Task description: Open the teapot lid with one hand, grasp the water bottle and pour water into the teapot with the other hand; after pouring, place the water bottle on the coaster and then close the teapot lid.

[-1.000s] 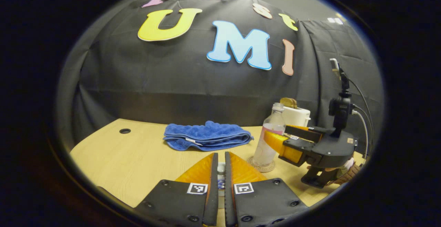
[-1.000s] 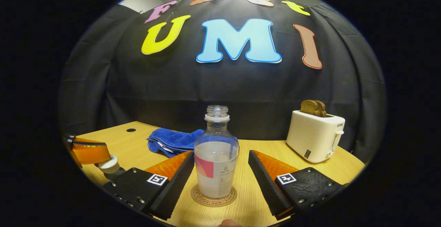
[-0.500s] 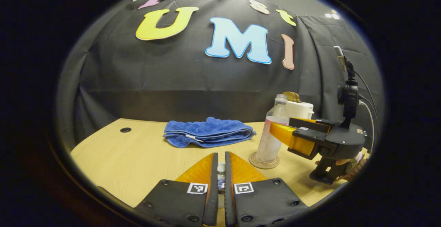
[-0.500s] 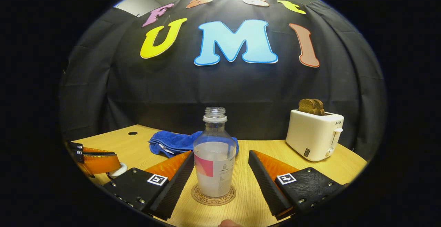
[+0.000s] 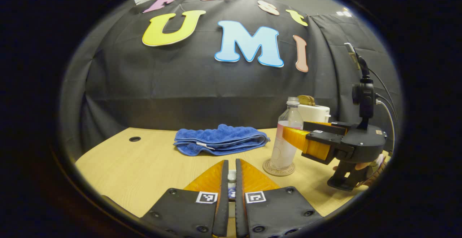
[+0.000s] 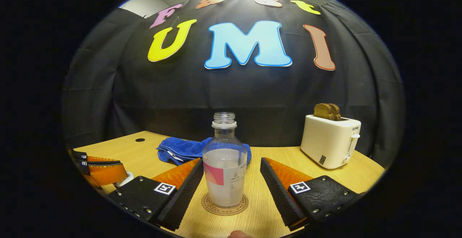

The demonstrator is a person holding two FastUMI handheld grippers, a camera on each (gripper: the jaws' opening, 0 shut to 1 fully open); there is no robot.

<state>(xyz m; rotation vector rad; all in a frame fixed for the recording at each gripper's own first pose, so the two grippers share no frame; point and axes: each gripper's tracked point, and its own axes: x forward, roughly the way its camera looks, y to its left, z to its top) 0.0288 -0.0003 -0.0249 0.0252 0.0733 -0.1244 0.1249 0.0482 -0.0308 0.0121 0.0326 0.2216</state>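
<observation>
The right tool (image 6: pixel 228 180) stands wide, its ribbed fingers either side of the clear plastic water bottle (image 6: pixel 224 165), not touching. The bottle stands upright on a round woven coaster (image 6: pixel 224 204). The left tool (image 5: pixel 231 176) pinches a small white lid knob (image 5: pixel 231 175). At 11 o'clock, a plush blue towel (image 6: pixel 178 149) lies folded on the pale wood-grain worktop (image 6: pixel 260 216).

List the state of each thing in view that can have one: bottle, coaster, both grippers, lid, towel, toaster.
water bottle: upright on the coaster, uncapped, partly full.
coaster: flat on the table, under the bottle.
right gripper: open, fingers either side of the bottle, apart from it.
left gripper: shut on a small white knob, apparently the teapot lid.
towel: folded.
toaster: toast raised.
</observation>
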